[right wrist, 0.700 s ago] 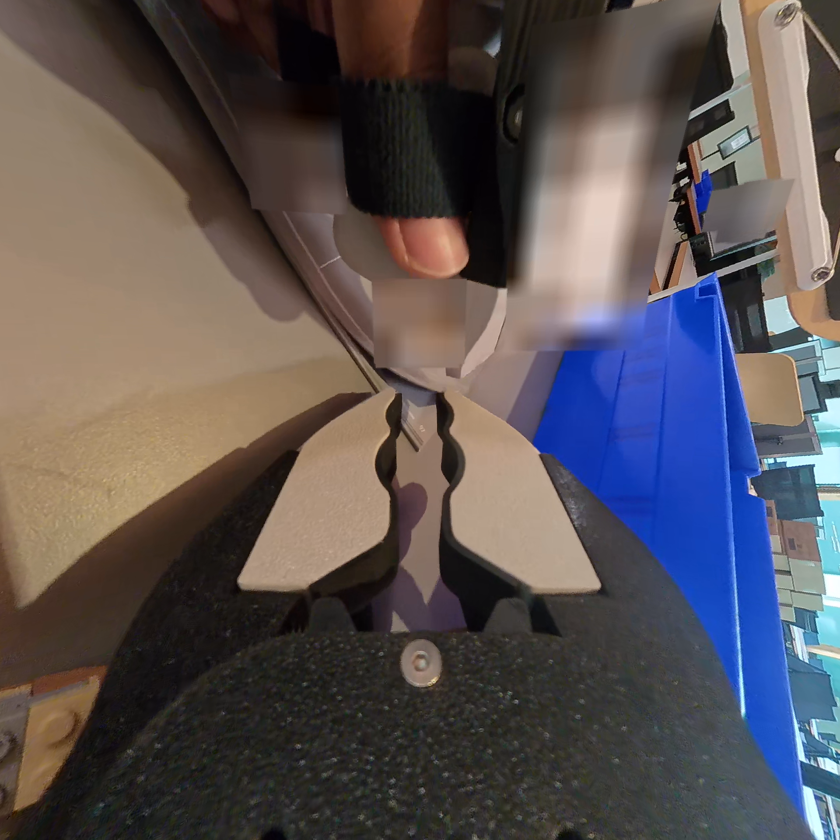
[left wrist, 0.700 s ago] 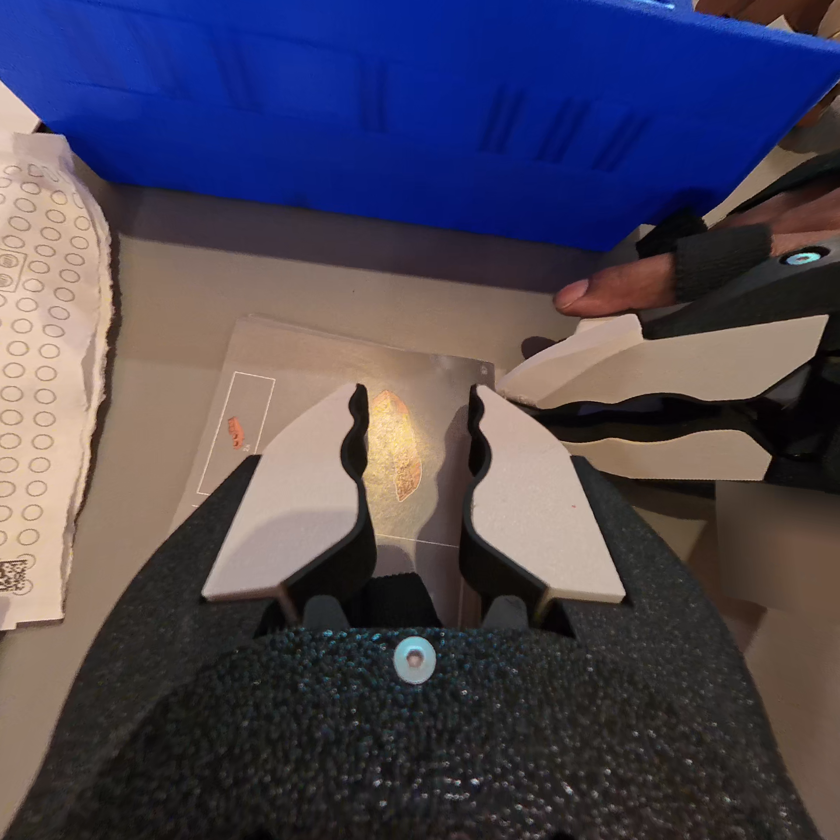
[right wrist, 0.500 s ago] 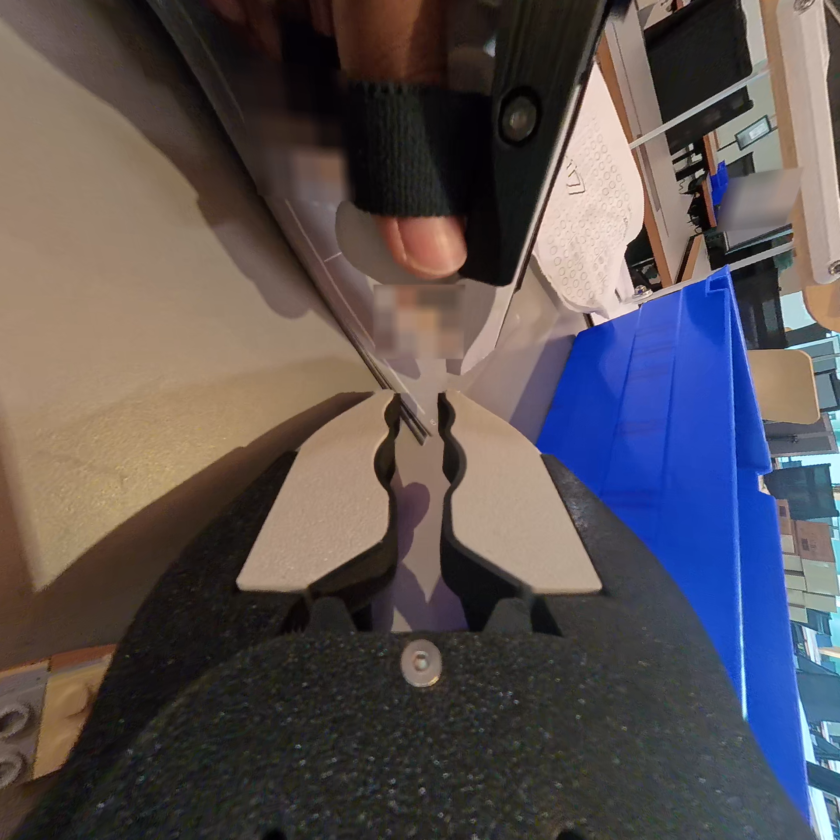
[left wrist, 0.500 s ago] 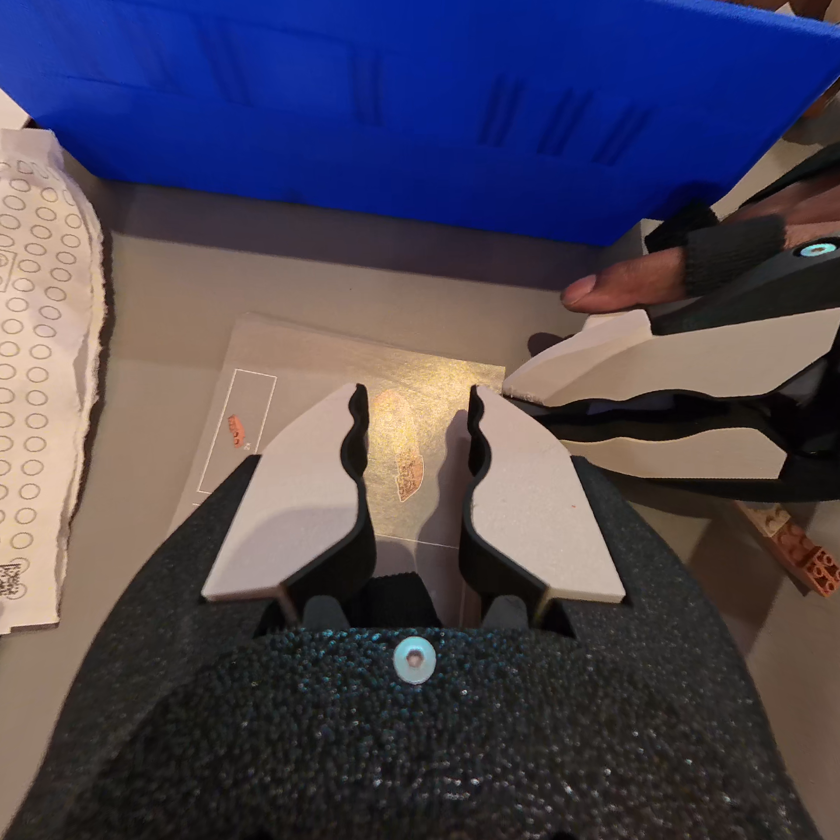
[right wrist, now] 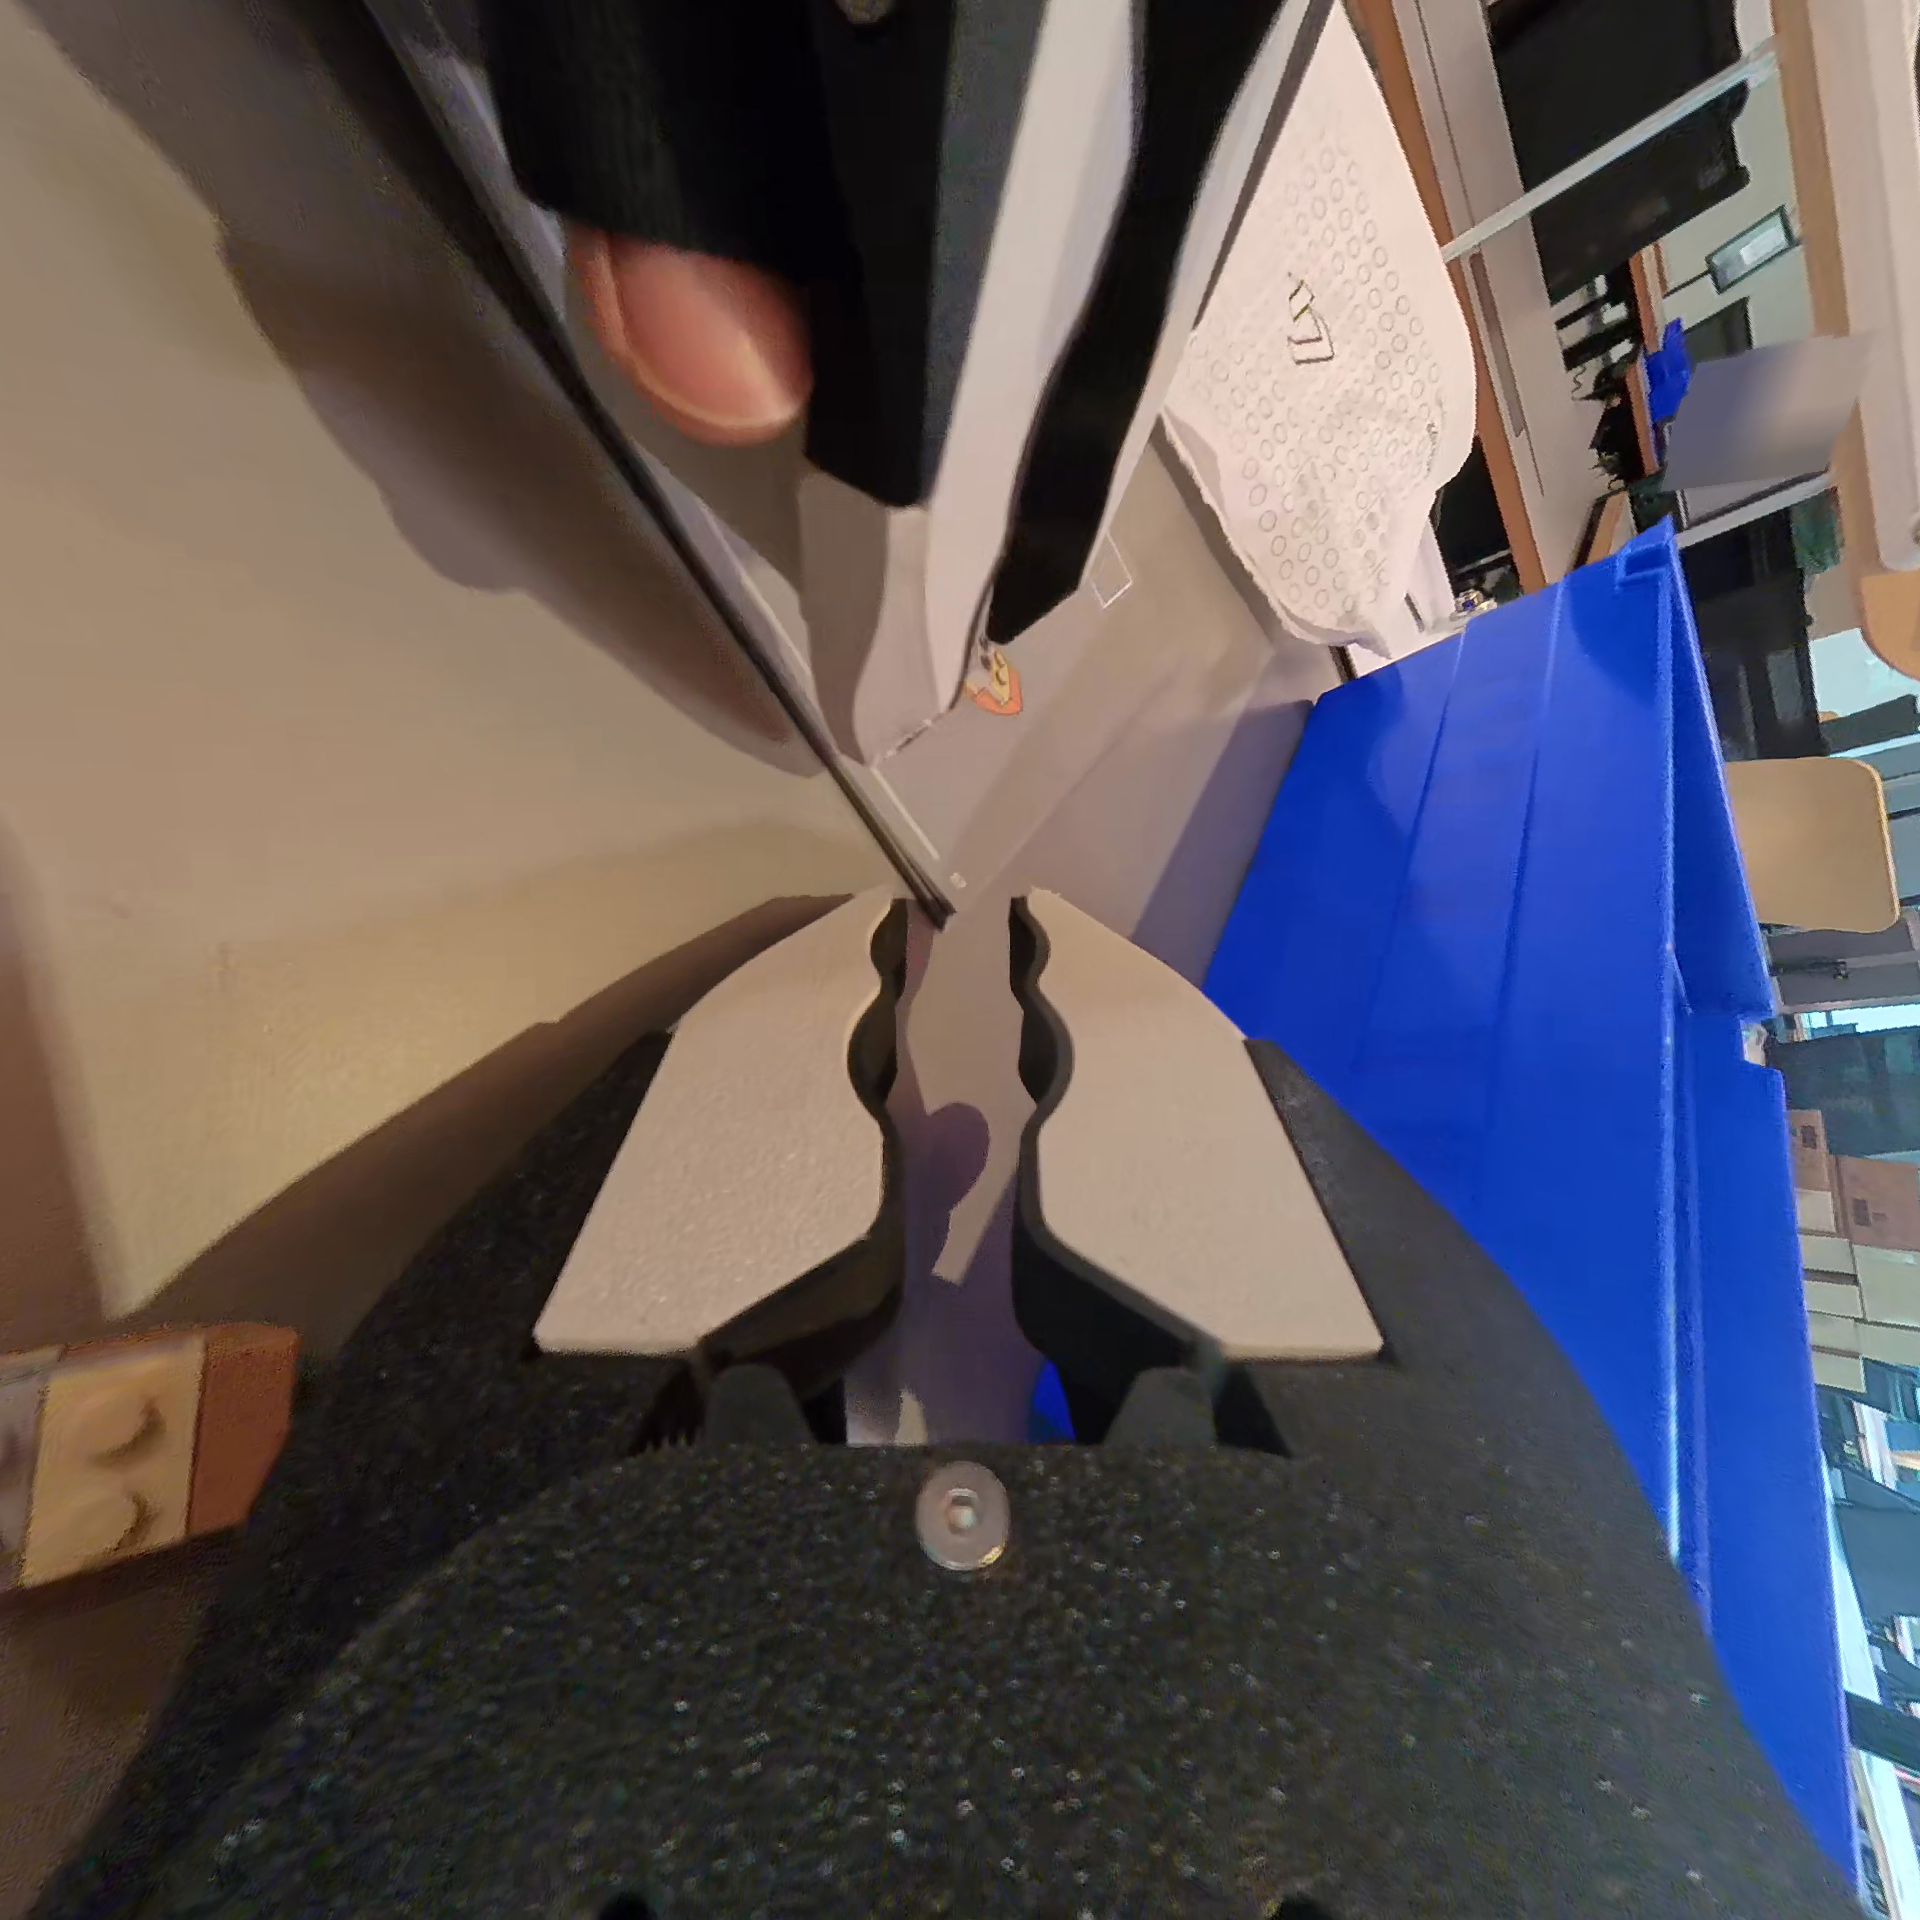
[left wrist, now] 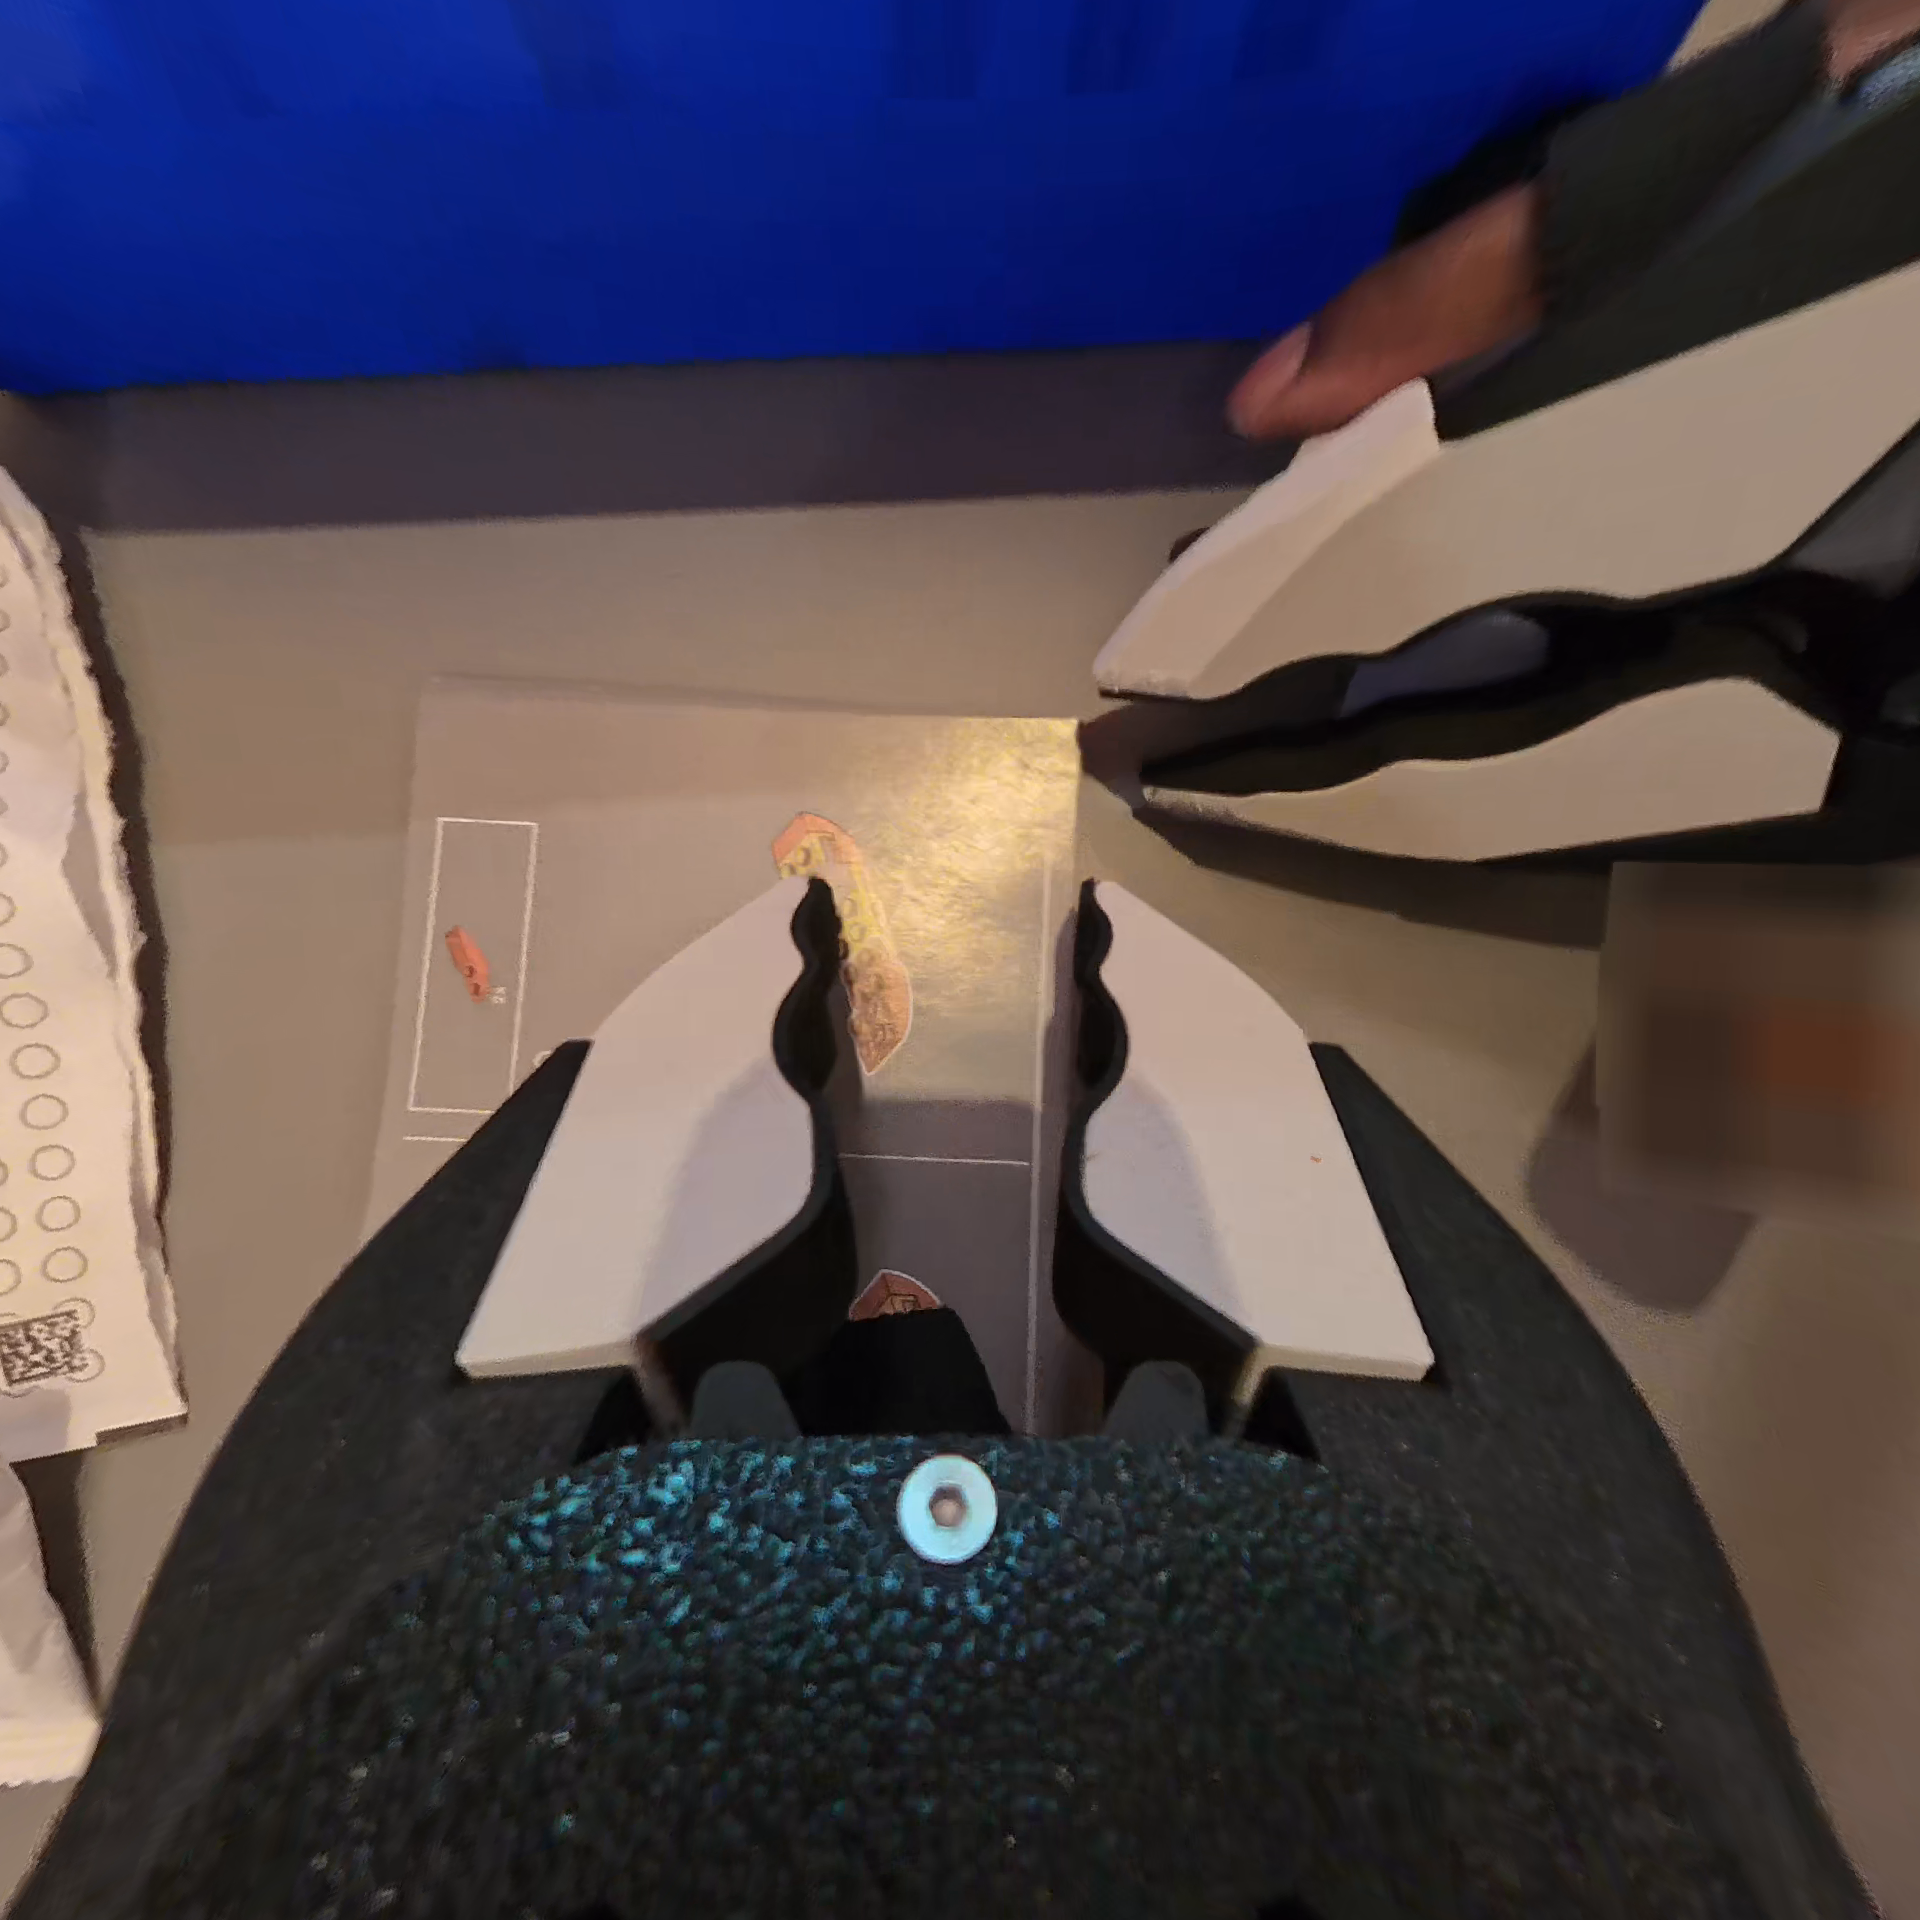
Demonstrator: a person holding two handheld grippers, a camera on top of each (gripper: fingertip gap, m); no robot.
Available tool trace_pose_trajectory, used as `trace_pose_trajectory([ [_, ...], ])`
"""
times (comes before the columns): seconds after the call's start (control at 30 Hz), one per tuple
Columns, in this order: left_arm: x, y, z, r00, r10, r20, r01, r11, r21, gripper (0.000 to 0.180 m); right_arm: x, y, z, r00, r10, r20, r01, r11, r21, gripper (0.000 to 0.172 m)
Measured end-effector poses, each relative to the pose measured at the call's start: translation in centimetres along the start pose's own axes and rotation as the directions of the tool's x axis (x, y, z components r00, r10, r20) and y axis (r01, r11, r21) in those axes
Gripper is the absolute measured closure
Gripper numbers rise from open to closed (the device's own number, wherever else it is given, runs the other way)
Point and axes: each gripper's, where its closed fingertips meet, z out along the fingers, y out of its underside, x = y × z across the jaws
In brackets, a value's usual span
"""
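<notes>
Landmark: booklet, flat on the table. Bin behind it. Perforated paper sheet to its left. Left gripper above its near half. Right gripper at its far right corner, jaws apart. Brick piece on the table right of the booklet.

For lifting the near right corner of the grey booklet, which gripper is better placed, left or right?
Probably the right gripper: its open tips sit beside the booklet corner, edge-on. The left gripper hovers open over the page's middle.
</notes>
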Motion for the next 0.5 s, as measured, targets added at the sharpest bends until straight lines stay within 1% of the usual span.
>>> trace_pose_trajectory([
  [0.1,0.42,0.28,0.32,0.999,0.037,0.0,-0.037,0.999,-0.032,0.137,-0.02,0.39,-0.35,1.0,0.01,0.014,-0.01,1.0,0.004,0.153],
  [0.27,0.08,0.62,0.72,0.999,0.046,0.028,-0.044,0.997,-0.058,0.137,-0.04,0.49,-0.46,1.0,0.016,0.026,-0.016,1.0,0.013,0.153],
  [0.5,-0.11,0.49,0.58,0.999,0.023,0.022,-0.022,0.999,-0.037,0.137,0.04,0.47,-0.38,1.0,0.018,0.026,-0.018,1.0,0.014,0.153],
])
